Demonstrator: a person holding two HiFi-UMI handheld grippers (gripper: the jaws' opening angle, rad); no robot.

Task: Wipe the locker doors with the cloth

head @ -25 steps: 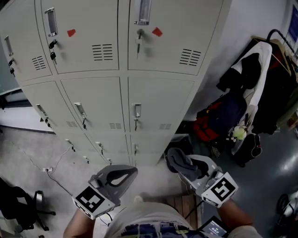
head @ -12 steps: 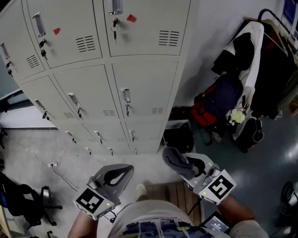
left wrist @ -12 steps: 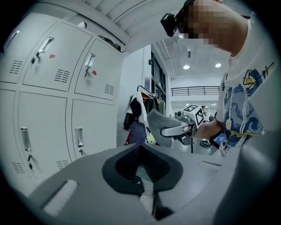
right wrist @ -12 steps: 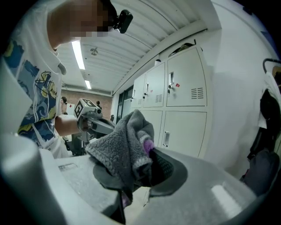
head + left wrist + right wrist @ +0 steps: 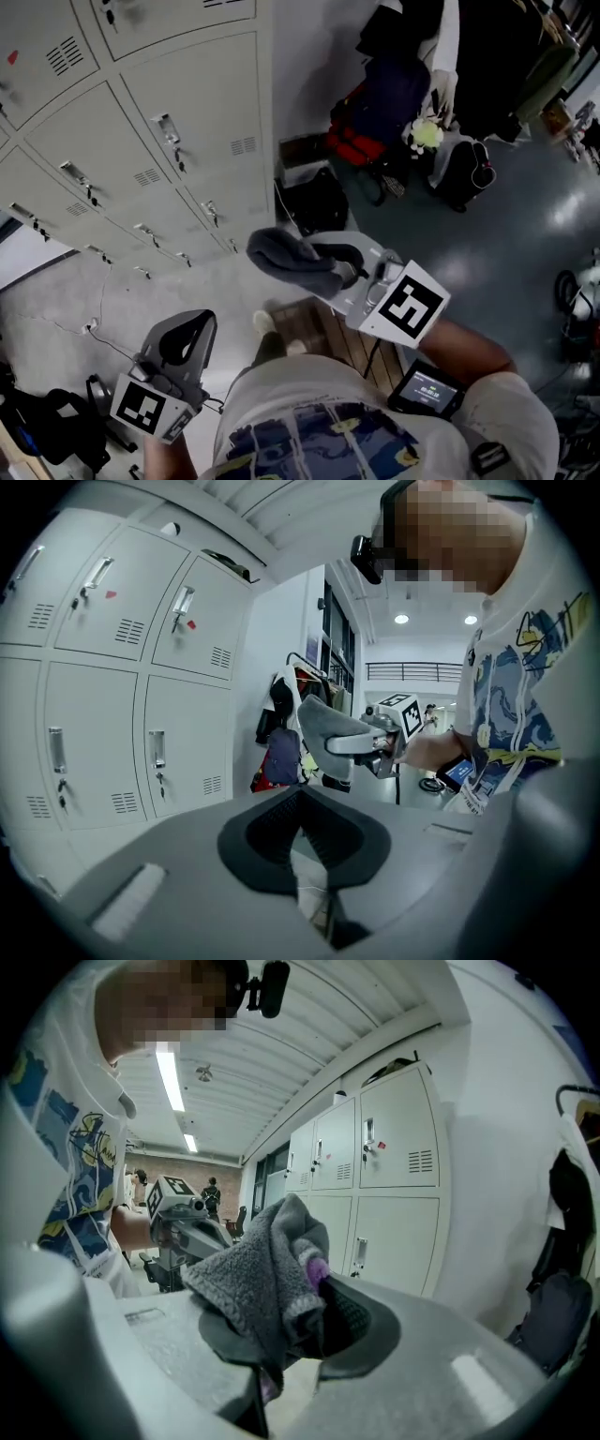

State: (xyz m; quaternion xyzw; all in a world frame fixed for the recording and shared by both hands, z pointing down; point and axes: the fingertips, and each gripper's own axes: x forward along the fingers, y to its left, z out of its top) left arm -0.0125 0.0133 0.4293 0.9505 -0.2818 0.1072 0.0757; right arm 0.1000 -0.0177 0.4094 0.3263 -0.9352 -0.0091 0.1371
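Note:
Beige locker doors [image 5: 122, 122] with handles and vents fill the upper left of the head view. My right gripper [image 5: 302, 255] is raised at the centre, shut on a bunched grey cloth [image 5: 277, 251], away from the doors. In the right gripper view the cloth [image 5: 262, 1279] with a purple edge bulges out of the jaws, with the lockers [image 5: 394, 1176] beyond. My left gripper [image 5: 200, 319] hangs low at the left, shut and holding nothing. The left gripper view shows its own closed tips [image 5: 302, 803], the lockers [image 5: 103, 686] and the cloth [image 5: 319, 722].
A rack of dark coats and bags [image 5: 412, 84] stands right of the lockers, with a black bag [image 5: 314, 202] at the locker's corner. A slatted wooden board [image 5: 333, 337] lies by the person's feet. A chair [image 5: 47, 427] and a floor cable [image 5: 94, 328] sit at the left.
The head view has swung right and down, so the lockers slid to the upper left. The right gripper with the cloth rose toward the centre; the left gripper sank lower left.

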